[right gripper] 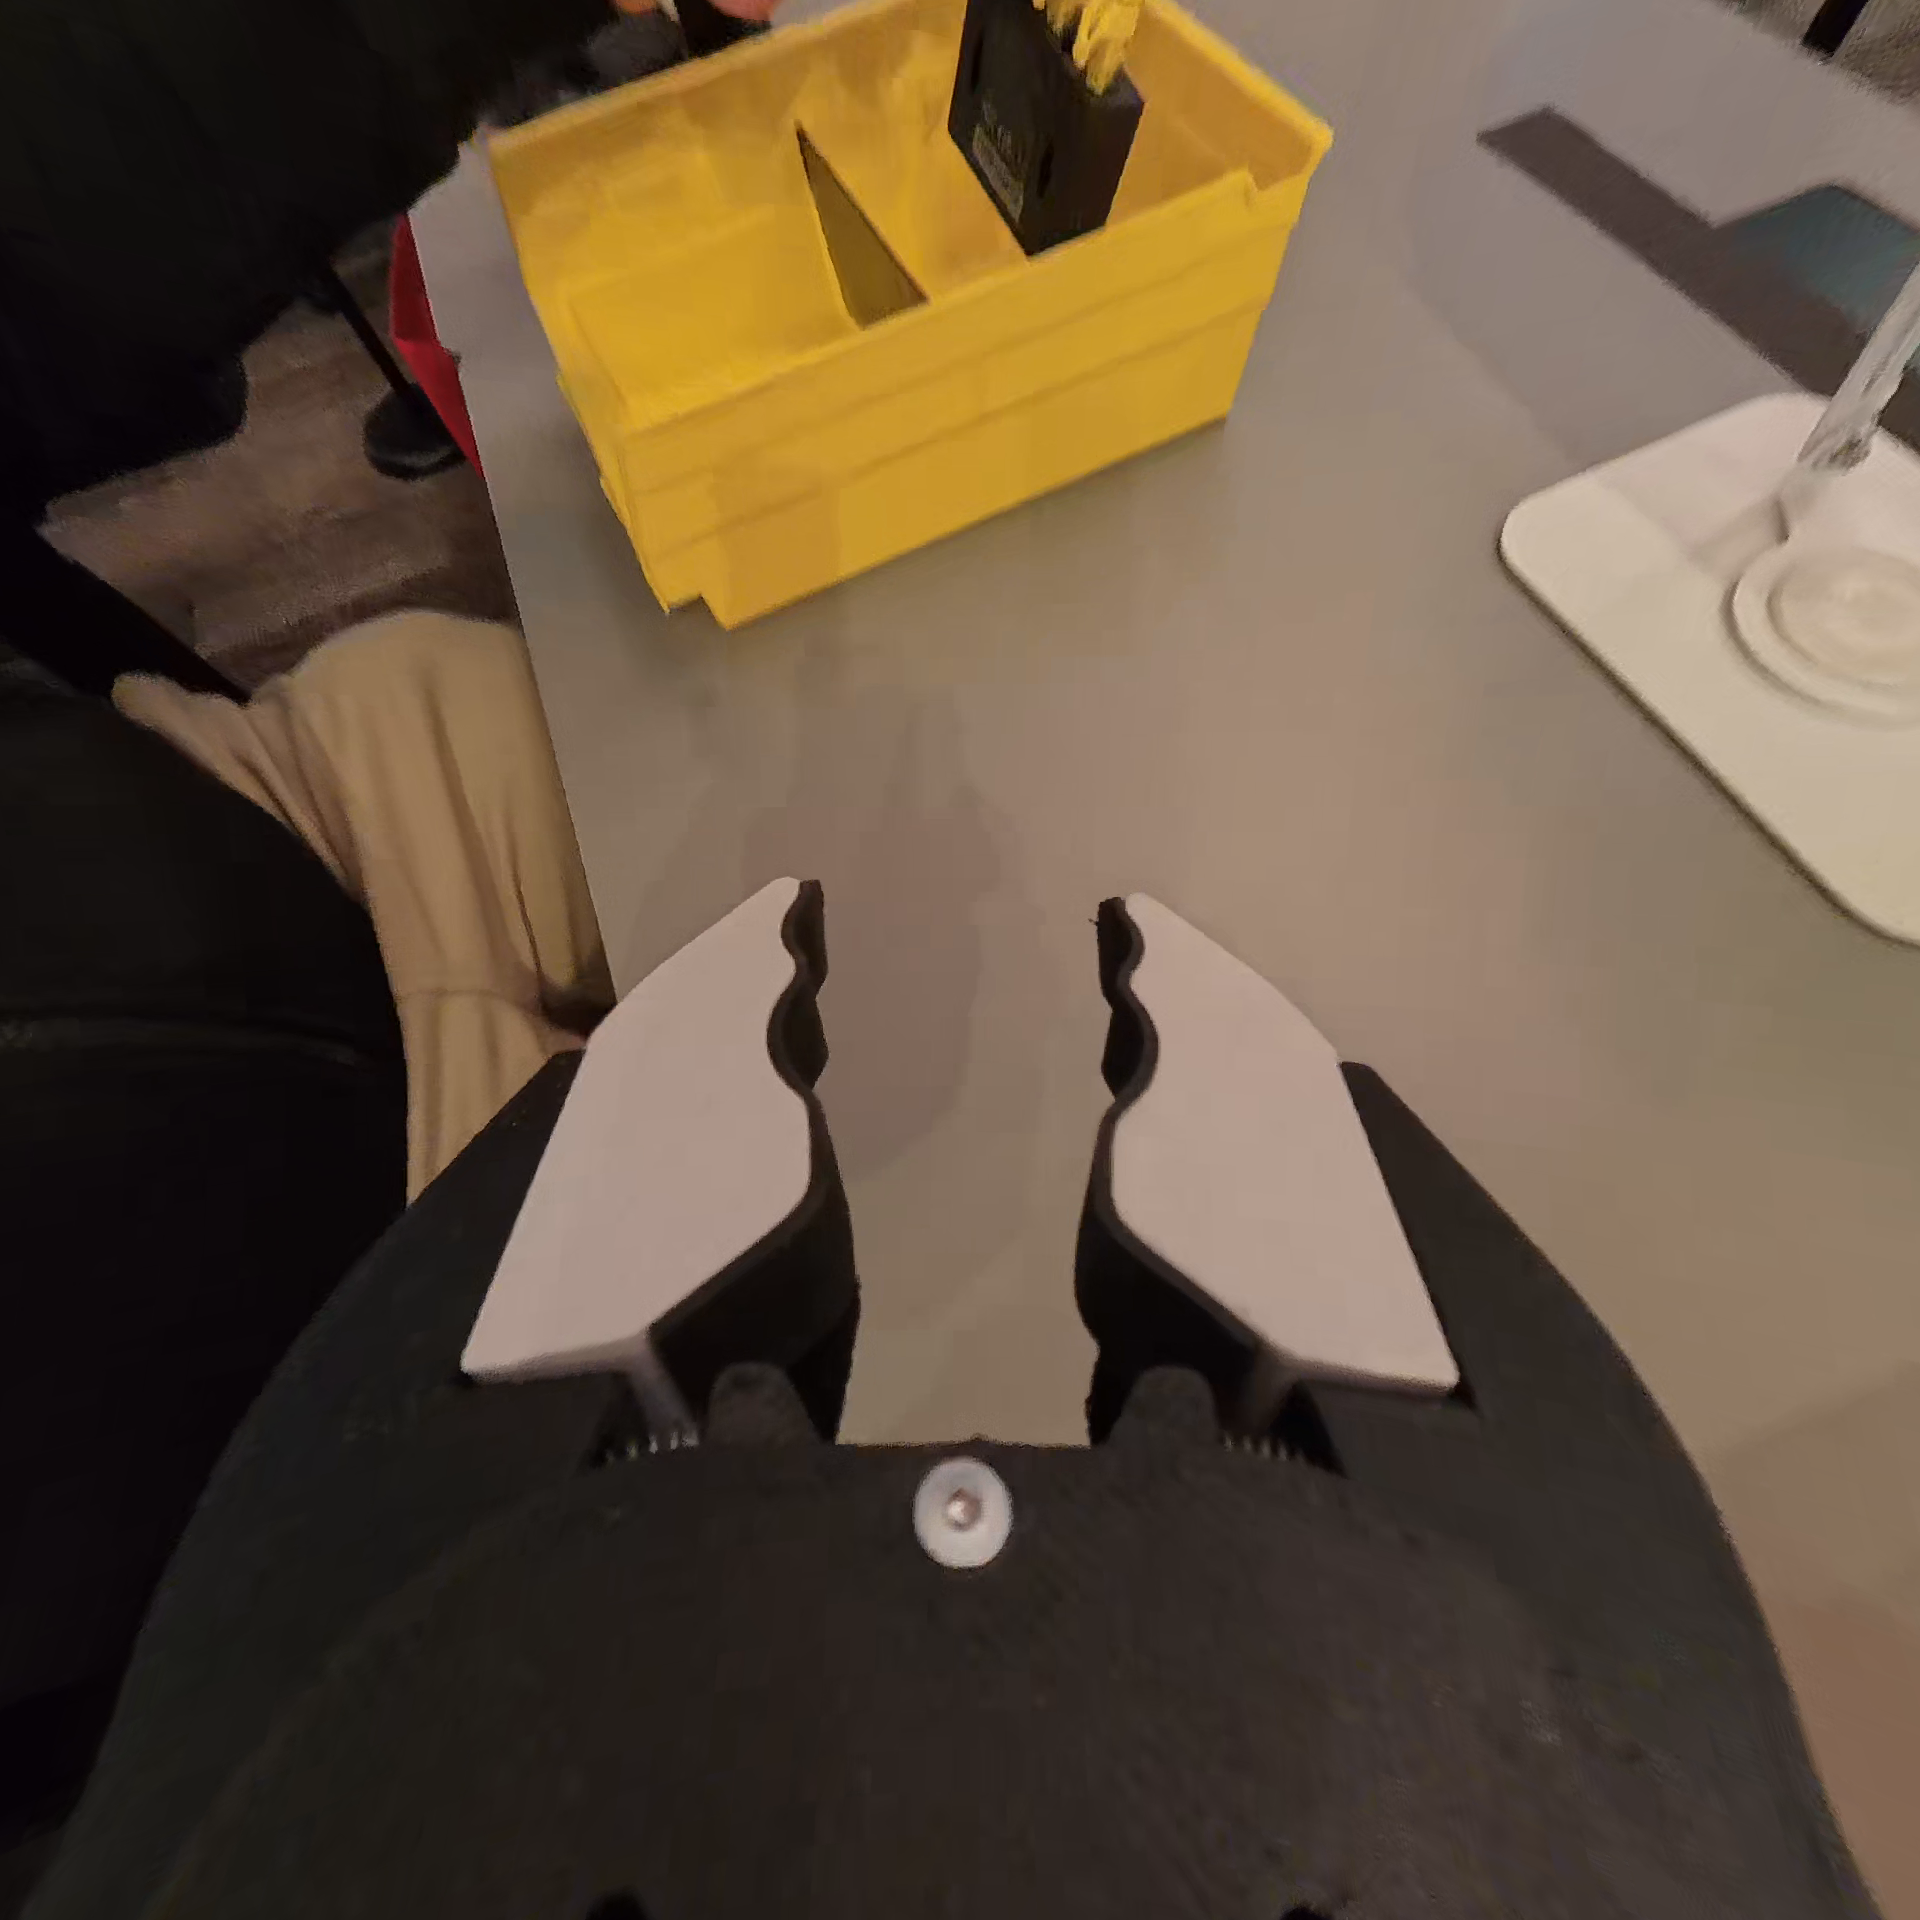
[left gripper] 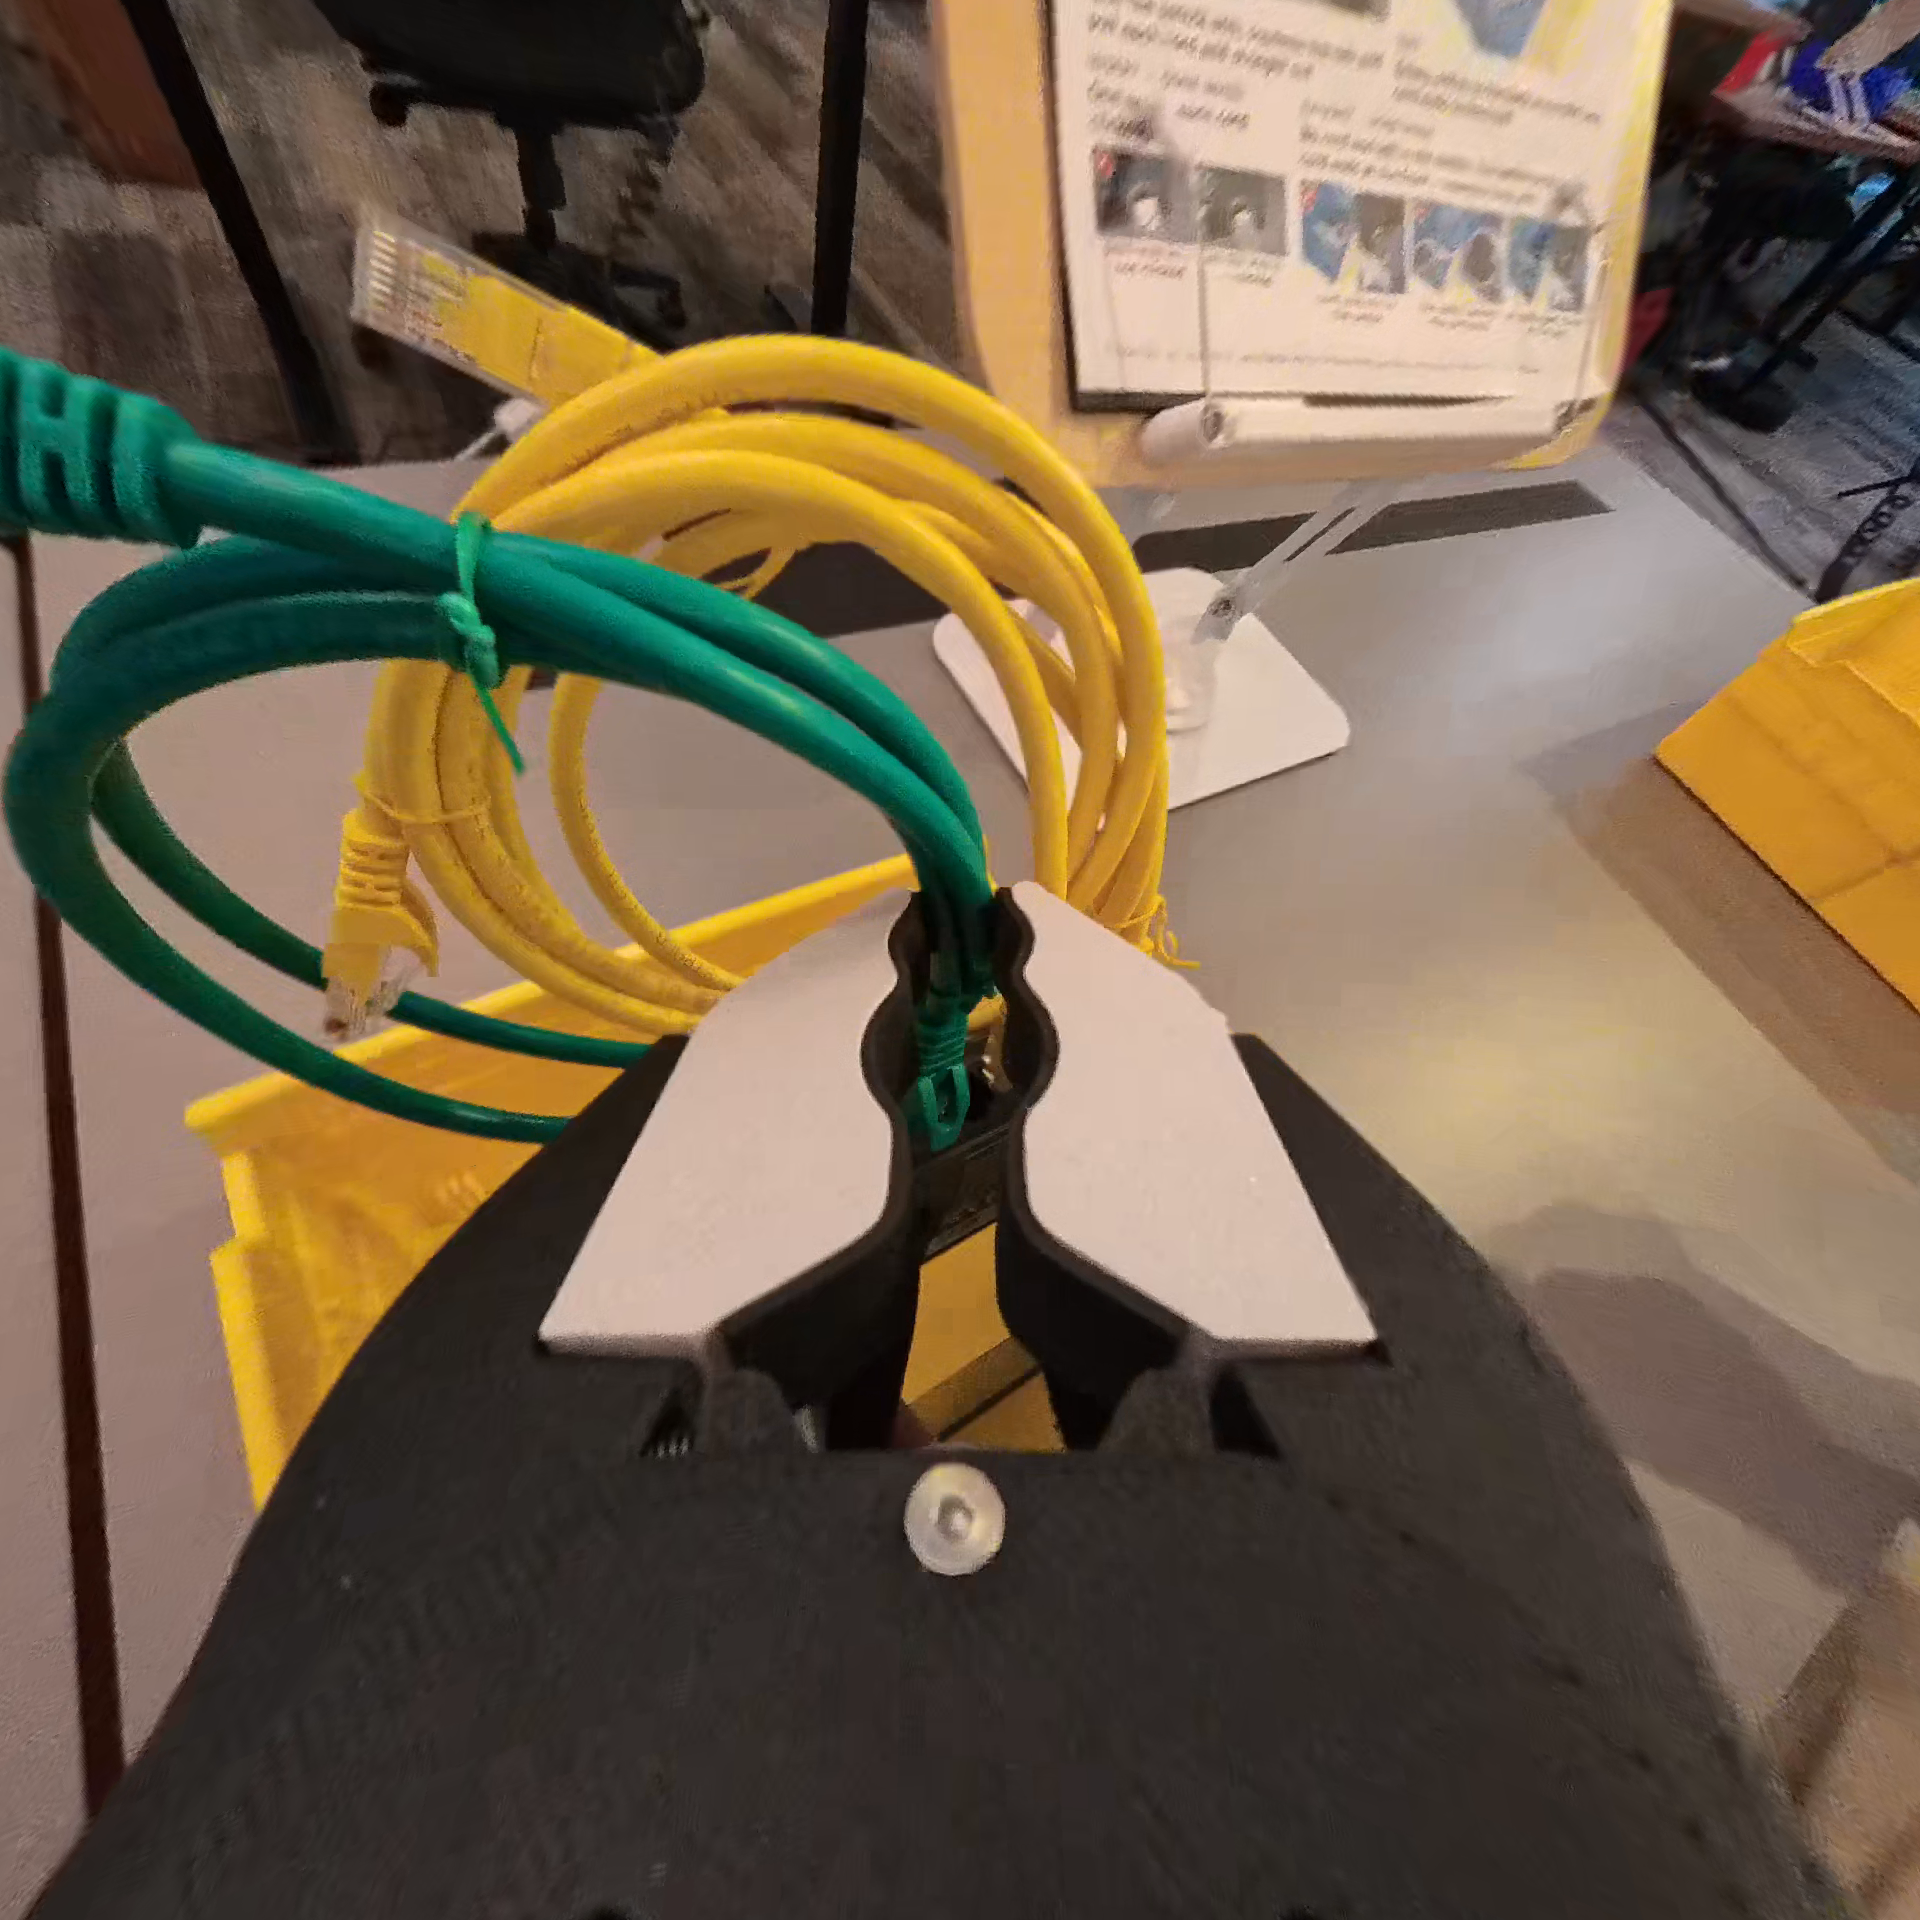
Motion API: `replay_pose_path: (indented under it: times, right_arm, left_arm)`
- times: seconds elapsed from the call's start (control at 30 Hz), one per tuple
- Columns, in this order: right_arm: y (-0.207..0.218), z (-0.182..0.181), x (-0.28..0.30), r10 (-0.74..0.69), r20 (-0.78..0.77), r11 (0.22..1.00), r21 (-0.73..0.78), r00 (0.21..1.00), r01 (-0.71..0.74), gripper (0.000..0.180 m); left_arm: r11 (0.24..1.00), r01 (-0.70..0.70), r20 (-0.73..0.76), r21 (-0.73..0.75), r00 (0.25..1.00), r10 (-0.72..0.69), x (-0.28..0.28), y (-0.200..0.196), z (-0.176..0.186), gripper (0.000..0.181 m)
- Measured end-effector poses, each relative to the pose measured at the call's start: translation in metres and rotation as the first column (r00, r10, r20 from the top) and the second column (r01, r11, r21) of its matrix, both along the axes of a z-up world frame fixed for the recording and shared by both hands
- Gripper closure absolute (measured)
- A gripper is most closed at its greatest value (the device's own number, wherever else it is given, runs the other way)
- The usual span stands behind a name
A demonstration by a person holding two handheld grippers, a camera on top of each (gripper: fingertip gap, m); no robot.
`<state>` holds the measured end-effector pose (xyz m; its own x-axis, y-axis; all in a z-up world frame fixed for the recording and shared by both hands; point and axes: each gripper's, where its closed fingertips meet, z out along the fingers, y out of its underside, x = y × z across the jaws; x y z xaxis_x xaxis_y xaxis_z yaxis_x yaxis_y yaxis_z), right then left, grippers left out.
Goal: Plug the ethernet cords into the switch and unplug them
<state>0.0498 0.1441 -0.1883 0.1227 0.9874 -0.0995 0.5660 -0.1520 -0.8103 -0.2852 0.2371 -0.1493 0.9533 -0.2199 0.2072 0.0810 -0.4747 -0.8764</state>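
In the left wrist view my left gripper [left gripper: 997,914] is shut on a bundle of coiled cords. The green ethernet cord [left gripper: 312,613] is held by a zip tie, and the yellow ethernet cord [left gripper: 831,436] loops behind it. Their plugs run down into the black switch [left gripper: 966,1184], which hangs between my fingers above the yellow bin [left gripper: 343,1195]. One loose yellow plug [left gripper: 364,935] dangles at the left. In the right wrist view the switch [right gripper: 1039,145] hangs tilted over that bin [right gripper: 935,416]. My right gripper [right gripper: 961,914] is open and empty above the grey table.
A white stand base [left gripper: 1247,707] carries a yellow-framed instruction sheet [left gripper: 1340,187]; the base also shows in the right wrist view [right gripper: 1662,644]. A second yellow bin [left gripper: 1818,790] sits at the right. A person's beige garment [right gripper: 416,810] is at the table's left edge. The tips of one gripper are about 35 centimetres away from the tips of the other.
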Motion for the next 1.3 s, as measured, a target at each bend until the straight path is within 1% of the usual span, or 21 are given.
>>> replay_pose_path:
  times: [0.13,0.27,0.37,0.47,0.53,0.57,0.7,0.8,0.9,0.97,1.07,1.3]
  right_arm:
    - [0.003,0.022,-0.029,0.001,-0.078,0.999,0.036,0.997,0.002,0.114]
    - [0.004,0.039,-0.057,0.018,-0.131,0.997,0.081,0.991,-0.008,0.104]
    - [0.006,0.049,-0.077,0.023,-0.188,0.997,0.072,0.982,-0.01,0.097]
    - [0.006,0.061,-0.095,0.049,-0.272,0.998,0.048,0.961,-0.037,0.095]
    - [0.004,0.058,-0.106,0.078,-0.27,0.997,0.022,0.96,-0.075,0.091]
    - [0.002,0.057,-0.11,0.097,-0.269,0.995,0.023,0.958,-0.094,0.094]
    - [-0.002,0.046,-0.121,0.142,-0.211,0.99,0.043,0.967,-0.136,0.127]
    - [-0.006,0.041,-0.124,0.172,-0.195,0.985,0.025,0.966,-0.171,0.134]
    - [-0.006,0.04,-0.126,0.176,-0.186,0.984,0.032,0.967,-0.173,0.141]
    - [-0.009,0.045,-0.127,0.197,-0.216,0.979,-0.004,0.956,-0.202,0.145]
    - [-0.013,0.049,-0.128,0.208,-0.244,0.974,-0.036,0.947,-0.223,0.146]
    - [-0.009,0.056,-0.121,0.179,-0.302,0.978,-0.053,0.936,-0.204,0.146]
  left_arm:
    - [0.992,0.093,-0.055,0.085,0.995,-0.089,0.037,-0.011,0.045,0.169]
    - [0.967,0.201,-0.101,0.153,0.977,-0.187,0.09,-0.027,0.076,0.169]
    - [0.938,0.301,-0.097,0.171,0.953,-0.287,0.136,-0.04,0.084,0.169]
    - [0.908,0.386,-0.067,0.165,0.923,-0.38,0.177,-0.053,0.08,0.169]
    - [0.89,0.426,-0.047,0.16,0.904,-0.425,0.198,-0.059,0.076,0.169]
    - [0.885,0.44,-0.05,0.155,0.898,-0.437,0.205,-0.061,0.074,0.169]
    - [0.867,0.479,-0.058,0.14,0.878,-0.475,0.223,-0.067,0.064,0.169]
    - [0.863,0.485,-0.04,0.141,0.874,-0.484,0.226,-0.066,0.061,0.169]
    - [0.868,0.477,-0.032,0.139,0.878,-0.477,0.223,-0.062,0.059,0.169]
    - [0.862,0.485,0.0,0.15,0.871,-0.491,0.223,-0.063,0.062,0.168]
    - [0.863,0.479,0.002,0.16,0.874,-0.485,0.219,-0.062,0.065,0.166]
    - [0.852,0.469,0.007,0.233,0.875,-0.484,0.209,-0.067,0.088,0.142]
